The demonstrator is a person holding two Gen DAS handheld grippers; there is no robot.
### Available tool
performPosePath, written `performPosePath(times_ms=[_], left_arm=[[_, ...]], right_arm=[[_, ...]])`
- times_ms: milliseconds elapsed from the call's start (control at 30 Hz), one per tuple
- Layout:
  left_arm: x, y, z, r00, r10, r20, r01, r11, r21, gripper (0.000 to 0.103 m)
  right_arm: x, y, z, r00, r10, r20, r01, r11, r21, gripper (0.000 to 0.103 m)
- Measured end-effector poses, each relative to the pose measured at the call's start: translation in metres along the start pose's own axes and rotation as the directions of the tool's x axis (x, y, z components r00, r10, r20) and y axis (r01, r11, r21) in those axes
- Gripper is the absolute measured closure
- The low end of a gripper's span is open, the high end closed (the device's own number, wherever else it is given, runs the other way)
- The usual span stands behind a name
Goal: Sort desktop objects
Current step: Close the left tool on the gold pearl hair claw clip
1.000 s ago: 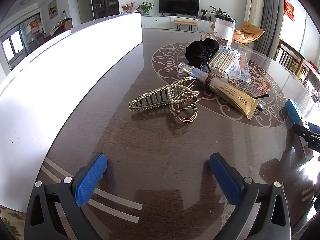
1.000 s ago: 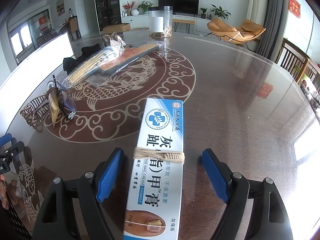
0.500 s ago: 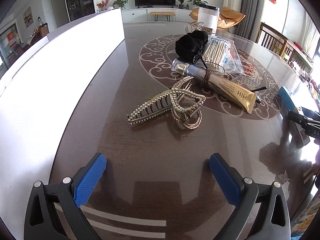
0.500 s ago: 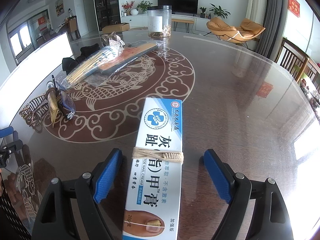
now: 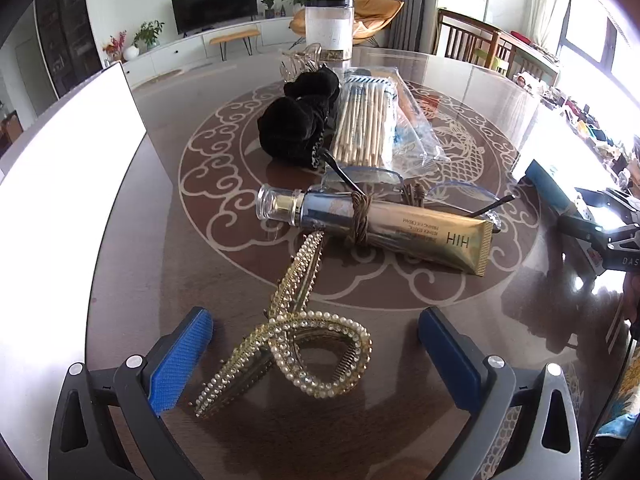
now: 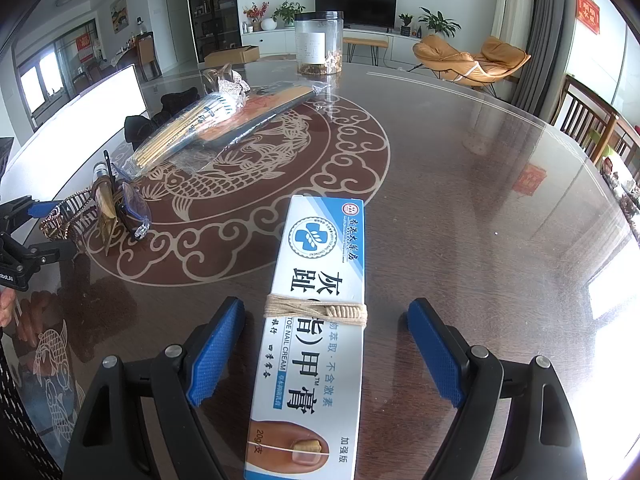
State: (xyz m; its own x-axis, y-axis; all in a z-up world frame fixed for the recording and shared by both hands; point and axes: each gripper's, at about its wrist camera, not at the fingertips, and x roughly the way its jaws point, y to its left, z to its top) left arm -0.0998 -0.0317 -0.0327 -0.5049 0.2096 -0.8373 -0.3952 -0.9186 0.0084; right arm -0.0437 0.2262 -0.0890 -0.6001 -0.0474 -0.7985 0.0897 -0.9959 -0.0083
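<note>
Our left tool (image 5: 316, 354) stands open around one pearl-studded gold hair clip (image 5: 296, 344), curved and toothed, its long arm pointing away toward one gold cream tube (image 5: 384, 228) lying crosswise, bound with twine. Our right tool (image 6: 326, 354) is open too, its ribbed blue pads clear of one flat white-and-blue cardboard box (image 6: 316, 320), twine-wrapped, running lengthwise away from us on the glossy brown table (image 6: 460, 208).

Nail cream box (image 6: 312, 344) cut off by frame bottom, glasses (image 5: 404, 188) partly hidden behind gold tube (image 5: 384, 228), black fabric item (image 5: 300, 124) unidentifiable, jar (image 6: 319, 42) label too small to read, white panel (image 5: 60, 184) overexposed.
</note>
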Motion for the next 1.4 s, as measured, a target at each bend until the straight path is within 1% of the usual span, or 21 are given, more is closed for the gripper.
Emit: performPosePath(times_ms=[33, 67, 100, 133, 167, 200, 233, 300, 367, 467, 567, 700, 800, 867, 900, 967, 1067, 1233, 1300, 1400], left_arm=[[0.001, 0.002, 0.002, 1.000, -0.007, -0.008, 0.007, 1.000, -0.018, 0.000], [0.000, 0.003, 0.003, 1.000, -0.007, -0.008, 0.006, 1.000, -0.030, 0.004], [-0.002, 0.003, 0.003, 1.000, 0.012, 0.003, -0.011, 0.999, -0.032, 0.013], [-0.005, 0.004, 0.003, 1.000, 0.021, 0.020, -0.021, 0.999, -0.042, 0.035], [-0.008, 0.007, 0.002, 0.999, 0.044, 0.023, -0.042, 0.996, -0.075, 0.048], [-0.011, 0.010, 0.000, 0.998, 0.056, 0.017, -0.053, 0.992, -0.116, 0.049], [-0.013, 0.010, -0.004, 0.997, 0.071, 0.020, -0.067, 0.986, -0.154, 0.053], [-0.020, 0.005, -0.015, 0.992, 0.123, 0.022, -0.115, 0.966, -0.232, 0.053], [-0.028, -0.008, -0.029, 0.989, 0.142, 0.030, -0.126, 0.945, -0.301, 0.053], [-0.039, -0.037, -0.047, 0.984, 0.170, 0.043, -0.146, 0.930, -0.336, 0.053], [-0.046, -0.060, -0.059, 0.986, 0.156, 0.059, -0.126, 0.929, -0.349, 0.053], [-0.047, -0.078, -0.062, 0.989, 0.123, 0.087, -0.092, 0.952, -0.291, 0.053], [-0.045, -0.079, -0.060, 0.988, 0.113, 0.103, -0.081, 0.959, -0.270, 0.051], [-0.044, -0.080, -0.060, 0.989, 0.093, 0.111, -0.062, 0.966, -0.252, 0.045], [-0.044, -0.081, -0.060, 0.990, 0.092, 0.110, -0.064, 0.969, -0.240, 0.043], [-0.043, -0.085, -0.060, 0.989, 0.113, 0.097, -0.090, 0.973, -0.212, 0.031], [-0.040, -0.092, -0.060, 0.988, 0.132, 0.086, -0.116, 0.979, -0.167, 0.022], [-0.040, -0.092, -0.060, 0.990, 0.116, 0.082, -0.102, 0.982, -0.159, 0.016], [-0.039, -0.092, -0.060, 0.990, 0.115, 0.076, -0.102, 0.982, -0.159, 0.012], [-0.038, -0.094, -0.060, 0.993, 0.096, 0.065, -0.087, 0.987, -0.135, 0.002]], right_arm=[[0.000, 0.000, 0.000, 1.000, 0.000, 0.000, 0.000, 1.000, 0.000, 0.019], [0.000, 0.000, 0.000, 1.000, 0.000, 0.000, 0.000, 1.000, 0.000, 0.019], [0.000, 0.000, 0.000, 1.000, 0.000, 0.000, 0.000, 1.000, 0.000, 0.019], [0.000, 0.000, 0.000, 1.000, 0.000, 0.000, 0.000, 1.000, 0.000, 0.019], [0.000, 0.000, 0.000, 1.000, 0.000, 0.000, 0.000, 1.000, 0.000, 0.019], [0.000, 0.000, 0.000, 1.000, 0.000, 0.000, 0.000, 1.000, 0.000, 0.019], [0.000, 0.000, 0.000, 1.000, 0.000, 0.000, 0.000, 1.000, 0.000, 0.019], [0.000, 0.000, 0.000, 1.000, 0.000, 0.000, 0.000, 1.000, 0.000, 0.019], [0.000, 0.000, 0.000, 1.000, 0.001, 0.000, -0.001, 1.000, 0.001, 0.018], [0.000, 0.000, 0.000, 1.000, -0.001, 0.000, 0.001, 1.000, 0.000, 0.019], [0.000, 0.000, 0.000, 1.000, -0.001, 0.000, 0.001, 1.000, 0.000, 0.018], [0.000, 0.000, -0.001, 1.000, -0.006, 0.000, 0.006, 1.000, -0.001, 0.018], [-0.001, 0.001, -0.001, 1.000, -0.019, 0.003, 0.019, 1.000, -0.004, 0.018], [-0.002, 0.001, -0.001, 1.000, -0.024, 0.004, 0.024, 1.000, -0.006, 0.018], [-0.002, 0.001, -0.001, 1.000, -0.026, 0.005, 0.026, 1.000, -0.007, 0.018], [-0.002, 0.001, -0.001, 1.000, -0.029, 0.006, 0.029, 1.000, -0.009, 0.018], [-0.002, 0.001, -0.001, 1.000, -0.027, 0.005, 0.027, 1.000, -0.007, 0.017], [-0.002, 0.001, -0.001, 1.000, -0.029, 0.005, 0.029, 1.000, -0.009, 0.017], [-0.002, 0.001, -0.001, 1.000, -0.028, 0.005, 0.028, 1.000, -0.008, 0.017], [-0.002, 0.001, -0.001, 1.000, -0.026, 0.005, 0.026, 1.000, -0.007, 0.017]])
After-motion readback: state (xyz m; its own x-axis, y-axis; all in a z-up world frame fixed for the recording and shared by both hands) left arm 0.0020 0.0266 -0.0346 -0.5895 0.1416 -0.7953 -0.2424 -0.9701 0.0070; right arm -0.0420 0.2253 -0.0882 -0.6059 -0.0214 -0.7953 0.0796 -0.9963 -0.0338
